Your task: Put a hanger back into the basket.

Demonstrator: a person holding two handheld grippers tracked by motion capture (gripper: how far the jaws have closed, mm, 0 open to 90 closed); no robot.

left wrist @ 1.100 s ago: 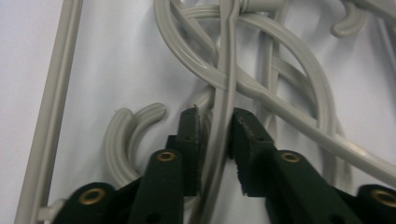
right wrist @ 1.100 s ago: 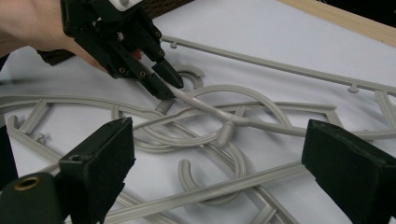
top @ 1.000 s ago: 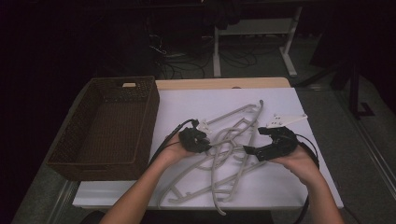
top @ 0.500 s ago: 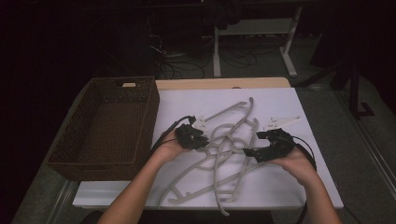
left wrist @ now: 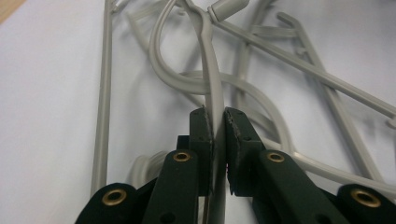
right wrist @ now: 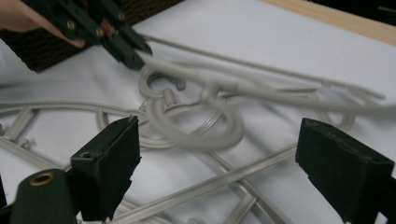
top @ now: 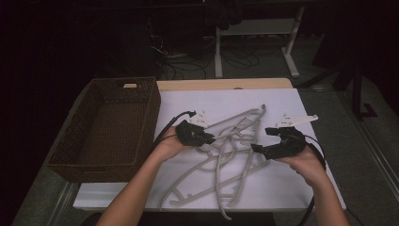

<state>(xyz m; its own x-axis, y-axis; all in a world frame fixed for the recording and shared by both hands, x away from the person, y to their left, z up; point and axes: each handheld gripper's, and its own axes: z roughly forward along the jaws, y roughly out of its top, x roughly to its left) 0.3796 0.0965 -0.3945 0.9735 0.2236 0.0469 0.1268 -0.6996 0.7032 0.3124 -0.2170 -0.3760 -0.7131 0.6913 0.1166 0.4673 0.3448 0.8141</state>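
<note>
1. The left gripper (top: 209, 139) is clamped on the thin edge of one hanger (left wrist: 211, 88); in the left gripper view that grey strip runs straight up from between the pads. The grip looks narrow, so keep the squeeze firm and lift slowly rather than jerk.

2. Just ahead of the left jaws the held hanger's hook loops through the others. Judging by that knot, a straight pull would likely drag the whole pile (top: 226, 160). Tilt or turn the hanger so its hook slides out of the neighbouring hooks.

3. The right gripper (top: 257, 149) stands wide open with nothing between its pads, hovering low over the right side of the pile. In the right gripper view a curled hook (right wrist: 205, 128) lies just ahead of and between its jaws, and a long bar passes under them.

4. Best use for the right gripper: press or pinch one of the lower hangers near its jaws to pin the pile down while the left lifts.

5. Past the left hand, on its outer side, sits the basket (top: 66, 155), empty and touching the white mat (top: 301, 183). It seems the likely place for the freed hanger; carry it over the near rim, bar level.
</note>
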